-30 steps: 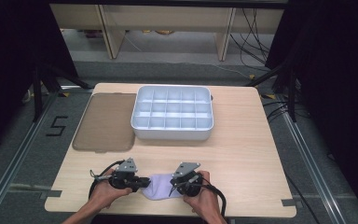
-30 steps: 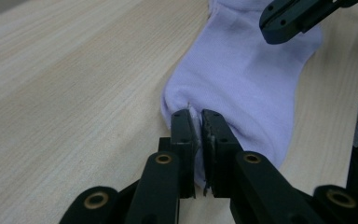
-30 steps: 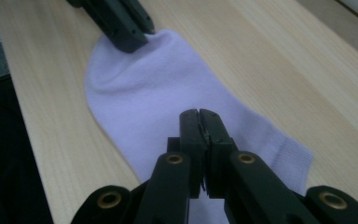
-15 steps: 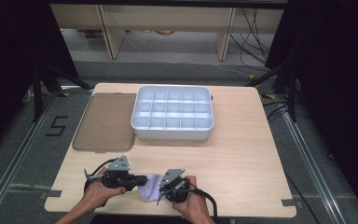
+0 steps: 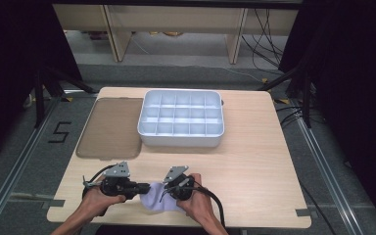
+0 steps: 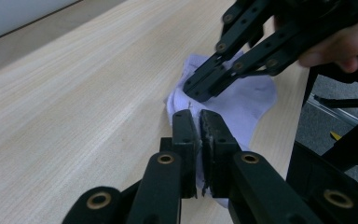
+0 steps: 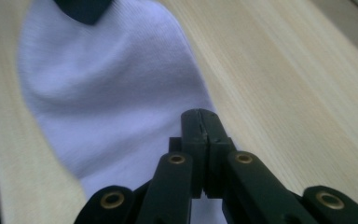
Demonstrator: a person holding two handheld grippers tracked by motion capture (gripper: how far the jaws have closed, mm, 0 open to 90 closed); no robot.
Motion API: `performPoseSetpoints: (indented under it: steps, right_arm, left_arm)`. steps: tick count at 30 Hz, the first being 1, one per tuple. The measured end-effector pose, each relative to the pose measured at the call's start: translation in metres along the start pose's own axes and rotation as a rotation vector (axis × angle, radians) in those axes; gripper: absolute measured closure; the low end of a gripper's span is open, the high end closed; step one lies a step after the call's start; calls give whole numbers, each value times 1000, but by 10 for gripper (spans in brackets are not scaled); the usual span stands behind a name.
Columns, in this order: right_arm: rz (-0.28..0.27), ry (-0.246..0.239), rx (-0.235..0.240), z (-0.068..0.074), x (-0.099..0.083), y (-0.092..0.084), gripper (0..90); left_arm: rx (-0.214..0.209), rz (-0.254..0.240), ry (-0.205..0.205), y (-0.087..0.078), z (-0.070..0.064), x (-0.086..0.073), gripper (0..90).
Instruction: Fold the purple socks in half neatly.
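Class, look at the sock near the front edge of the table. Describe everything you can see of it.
The sock is pale lilac-white, of fine ribbed knit, soft and rumpled. It lies flat on the wooden table near the front edge, between the two hands. The left gripper and the right gripper are each shut on its fabric from opposite sides. Its opening is hidden.

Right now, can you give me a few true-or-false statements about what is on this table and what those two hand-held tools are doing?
1. Both tools pinch the pale sock. True.
2. The sock lies inside the white tray. False: it lies at the table's near edge.
3. The tray's compartments look empty. True.
4. The brown lid covers the tray. False: it lies flat beside it.
5. The left tool stands wide open. False: shut on the sock.
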State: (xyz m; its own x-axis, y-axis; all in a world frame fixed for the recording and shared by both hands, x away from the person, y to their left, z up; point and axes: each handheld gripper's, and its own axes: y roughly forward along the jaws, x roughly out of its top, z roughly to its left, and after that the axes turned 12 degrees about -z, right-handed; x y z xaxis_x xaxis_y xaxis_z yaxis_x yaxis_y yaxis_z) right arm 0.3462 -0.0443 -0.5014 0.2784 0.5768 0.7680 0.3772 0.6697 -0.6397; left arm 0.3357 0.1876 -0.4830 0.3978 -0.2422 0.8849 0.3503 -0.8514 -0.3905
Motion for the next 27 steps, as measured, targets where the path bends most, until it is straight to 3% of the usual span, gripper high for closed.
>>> performPoseSetpoints:
  steps: [5,6,10,12,13,16,19,20,22,23,25,26,27]
  right_arm:
    - [-10,-21,3,3,3,8,900]
    - [-11,-26,24,3,5,11,900]
    - [-23,19,25,3,8,16,900]
    - [-24,5,32,3,9,16,900]
    - [-27,35,39,1,9,13,900]
    - [-48,45,32,-4,9,4,900]
    - [-78,50,4,-13,5,-19,900]
    - [-65,70,-14,-13,3,-23,900]
    - [-61,46,-8,-16,0,-24,900]
    - [-33,53,-36,-18,-5,-26,899]
    - [-22,53,-37,-19,-7,-25,899]
    - [14,50,-31,-20,-10,-21,899]
    - [14,50,-31,-20,-10,-21,899]
  left_arm:
    - [4,-13,-7,-5,3,3,845]
    - [14,-18,-28,-8,4,3,845]
    - [2,-20,-11,-9,5,6,844]
    - [0,-18,-4,-9,5,7,845]
    - [-1,-19,-6,-11,5,7,844]
    - [0,-20,-12,-11,6,8,843]
    - [-2,-13,-15,-12,7,7,841]
    - [4,-8,-8,-12,8,7,841]
    - [2,-20,-23,-11,6,7,841]
    - [5,-12,-25,-11,5,7,841]
    - [5,-11,-16,-10,5,8,840]
    - [3,-10,-5,-10,6,9,840]
    - [-5,-19,-17,-9,5,9,840]
